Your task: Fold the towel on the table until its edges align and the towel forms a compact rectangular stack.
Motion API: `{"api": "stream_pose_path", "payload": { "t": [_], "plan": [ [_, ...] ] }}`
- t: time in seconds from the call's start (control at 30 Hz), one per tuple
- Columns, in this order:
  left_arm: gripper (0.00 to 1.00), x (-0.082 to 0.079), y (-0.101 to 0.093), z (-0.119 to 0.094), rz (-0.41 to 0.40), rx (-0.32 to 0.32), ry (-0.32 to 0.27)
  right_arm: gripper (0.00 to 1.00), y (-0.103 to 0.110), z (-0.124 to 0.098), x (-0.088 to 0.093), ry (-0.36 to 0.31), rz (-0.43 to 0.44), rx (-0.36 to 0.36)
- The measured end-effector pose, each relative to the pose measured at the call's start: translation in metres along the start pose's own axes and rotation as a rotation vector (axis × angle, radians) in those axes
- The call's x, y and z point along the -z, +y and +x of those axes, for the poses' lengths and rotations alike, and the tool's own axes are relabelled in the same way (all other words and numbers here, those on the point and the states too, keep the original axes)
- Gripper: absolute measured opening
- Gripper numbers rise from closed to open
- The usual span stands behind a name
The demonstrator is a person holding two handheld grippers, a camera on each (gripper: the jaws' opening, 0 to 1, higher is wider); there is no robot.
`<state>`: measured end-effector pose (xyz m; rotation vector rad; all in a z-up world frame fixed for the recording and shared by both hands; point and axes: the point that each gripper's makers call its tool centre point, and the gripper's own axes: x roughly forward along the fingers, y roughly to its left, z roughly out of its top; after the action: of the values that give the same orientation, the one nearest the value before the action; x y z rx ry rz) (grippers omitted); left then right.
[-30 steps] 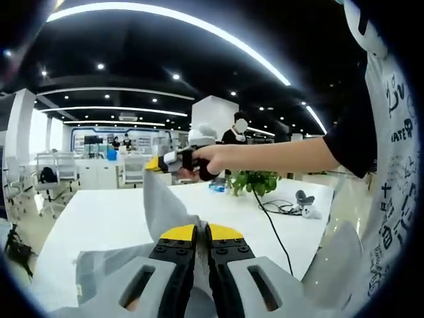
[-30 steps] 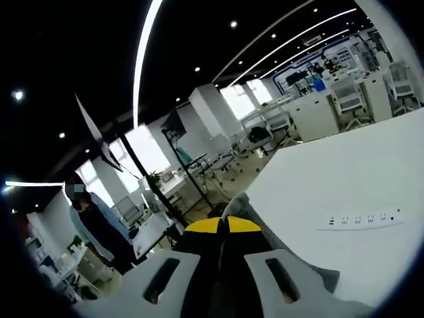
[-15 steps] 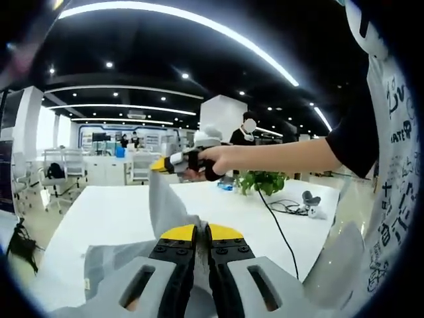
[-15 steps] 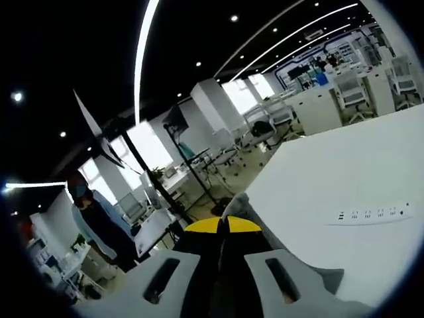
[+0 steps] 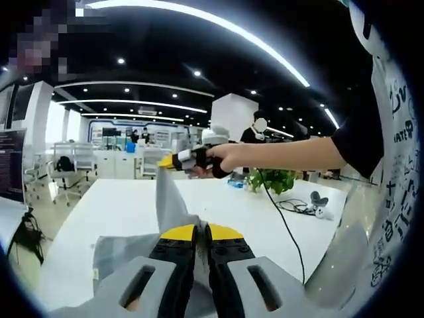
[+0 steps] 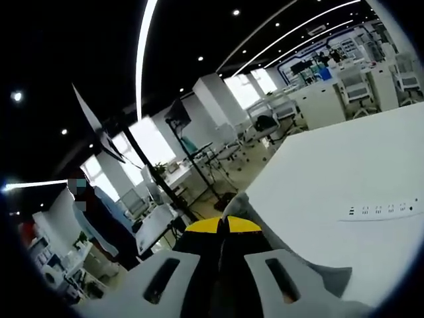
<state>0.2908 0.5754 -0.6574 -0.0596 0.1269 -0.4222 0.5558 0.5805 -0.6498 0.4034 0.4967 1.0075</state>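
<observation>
A grey towel [image 5: 171, 205] hangs lifted above the white table [image 5: 112, 212], stretched between both grippers. My left gripper [image 5: 196, 232] is shut on the towel's near edge, cloth bunched around its yellow-tipped jaws. The right gripper [image 5: 173, 159], held by a hand, comes in from the right in the left gripper view and pinches the towel's far corner, which rises to a point. In the right gripper view my right gripper [image 6: 224, 225] is shut on that grey towel [image 6: 235, 204] corner, with more cloth spilling below at the lower right.
A potted plant [image 5: 270, 180] and a black cable [image 5: 275, 215] with a small device lie on the table's right side. A white power strip [image 6: 384, 210] lies on the table. A person's arm and printed shirt [image 5: 391, 152] fill the right. Desks, chairs and people stand beyond.
Both views have drifted slightly with the hands. The towel stays held up between the two shut grippers, and the power strip has slid toward the right edge of the right gripper view.
</observation>
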Motion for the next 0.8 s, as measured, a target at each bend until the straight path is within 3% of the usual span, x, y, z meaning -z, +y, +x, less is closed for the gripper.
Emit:
{"api": "stream_pose_path", "payload": {
  "t": [0.8],
  "plan": [
    [0.05,0.047,0.048,-0.023,-0.108,-0.143,0.064,0.0,0.008,0.049,0.042,0.071,0.008,-0.013]
  ]
}}
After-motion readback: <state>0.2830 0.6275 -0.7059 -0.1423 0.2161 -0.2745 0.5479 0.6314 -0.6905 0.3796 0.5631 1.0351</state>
